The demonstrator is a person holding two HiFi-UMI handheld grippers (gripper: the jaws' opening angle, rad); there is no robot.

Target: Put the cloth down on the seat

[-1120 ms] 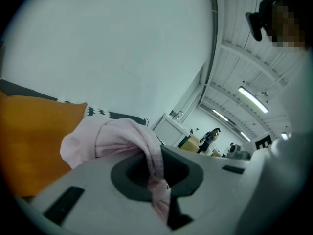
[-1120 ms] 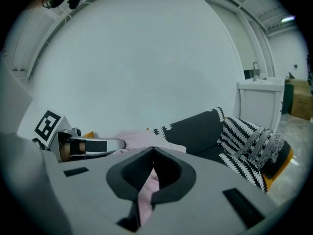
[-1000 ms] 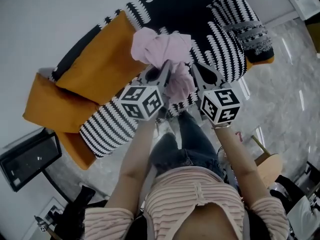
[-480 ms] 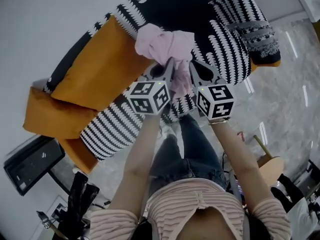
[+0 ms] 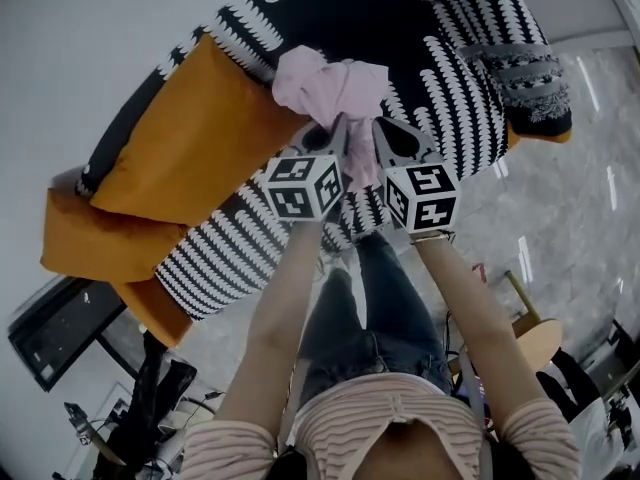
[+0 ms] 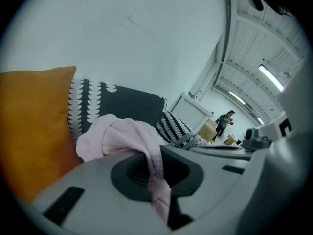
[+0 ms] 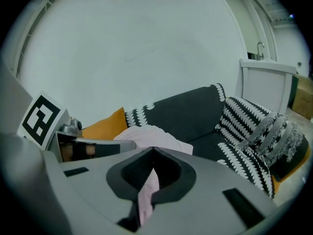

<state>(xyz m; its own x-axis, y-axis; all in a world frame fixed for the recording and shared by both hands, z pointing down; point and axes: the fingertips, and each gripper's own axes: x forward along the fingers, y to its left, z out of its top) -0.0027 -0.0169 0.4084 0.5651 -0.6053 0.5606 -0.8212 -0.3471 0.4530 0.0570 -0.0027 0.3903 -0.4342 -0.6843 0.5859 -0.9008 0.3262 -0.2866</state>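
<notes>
A bunched pink cloth (image 5: 328, 86) hangs over the black sofa seat (image 5: 400, 18), held from two sides. My left gripper (image 5: 336, 133) is shut on the cloth's left part, and a pink fold (image 6: 122, 136) runs down between its jaws (image 6: 154, 168). My right gripper (image 5: 380, 133) is shut on the right part; a strip of cloth (image 7: 149, 190) is pinched in its jaws (image 7: 152, 155), and the rest of the cloth (image 7: 154, 136) bulges beyond the tips. Whether the cloth touches the seat (image 7: 210, 148) is hidden.
Orange cushions (image 5: 190, 138) lie on the sofa left of the cloth. A black-and-white patterned pillow (image 5: 490, 48) lies to its right. A wooden stool (image 5: 535, 338) stands on the marble floor. Dark equipment (image 5: 60, 318) sits at lower left. A person (image 6: 222, 121) stands far off.
Both grippers have sunk toward the sofa with the cloth still pinched between them. The sofa looks larger and nearer. The cloth's bunched shape is much the same.
</notes>
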